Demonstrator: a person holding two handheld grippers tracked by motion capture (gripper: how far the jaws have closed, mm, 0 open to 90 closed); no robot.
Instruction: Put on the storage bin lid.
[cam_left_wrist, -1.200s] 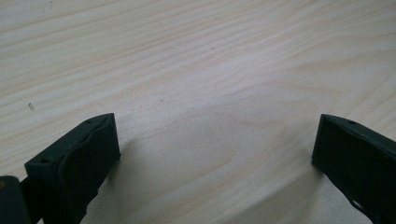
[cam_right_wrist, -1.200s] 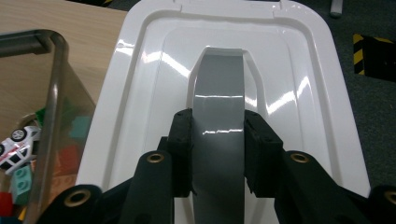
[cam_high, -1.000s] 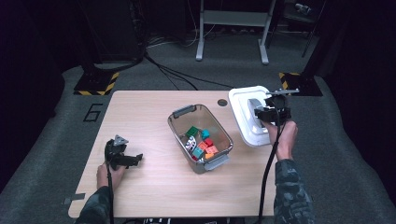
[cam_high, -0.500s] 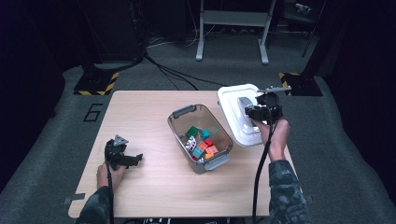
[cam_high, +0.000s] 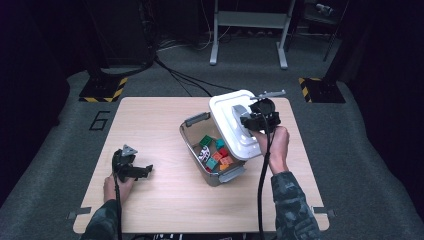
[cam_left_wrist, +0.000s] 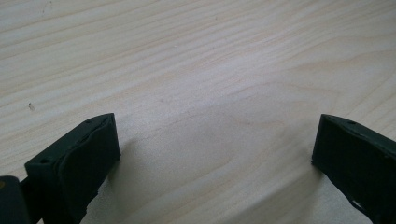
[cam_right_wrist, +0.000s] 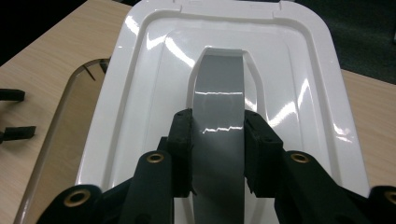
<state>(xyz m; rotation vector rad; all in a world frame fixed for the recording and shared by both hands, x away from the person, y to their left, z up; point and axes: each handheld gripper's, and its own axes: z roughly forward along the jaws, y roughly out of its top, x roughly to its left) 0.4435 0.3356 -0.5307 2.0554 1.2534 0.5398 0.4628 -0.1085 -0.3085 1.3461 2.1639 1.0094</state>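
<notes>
While the left gripper (cam_high: 145, 171) rests at the lower left of the high view, on the wooden table (cam_high: 165, 120), its jaws stand wide apart with nothing between them; the left gripper view has bare wood between the two black fingers (cam_left_wrist: 79, 158). Right of centre in the high view, the right gripper (cam_high: 248, 121) is clenched on the grey handle (cam_right_wrist: 218, 102) of a white lid (cam_high: 227, 107), its pads pressing both sides of the handle in the right gripper view. Tilted, the lid hangs over the right-hand edge of a clear plastic box (cam_high: 192, 131) in the middle of the table; whether it touches the rim is hard to tell. Inside the box lie small coloured blocks (cam_high: 215, 152), green, red and orange. Beyond the table, at the top of the frame, cables (cam_high: 175, 72) run across the grey floor past a metal stand (cam_high: 247, 22).
</notes>
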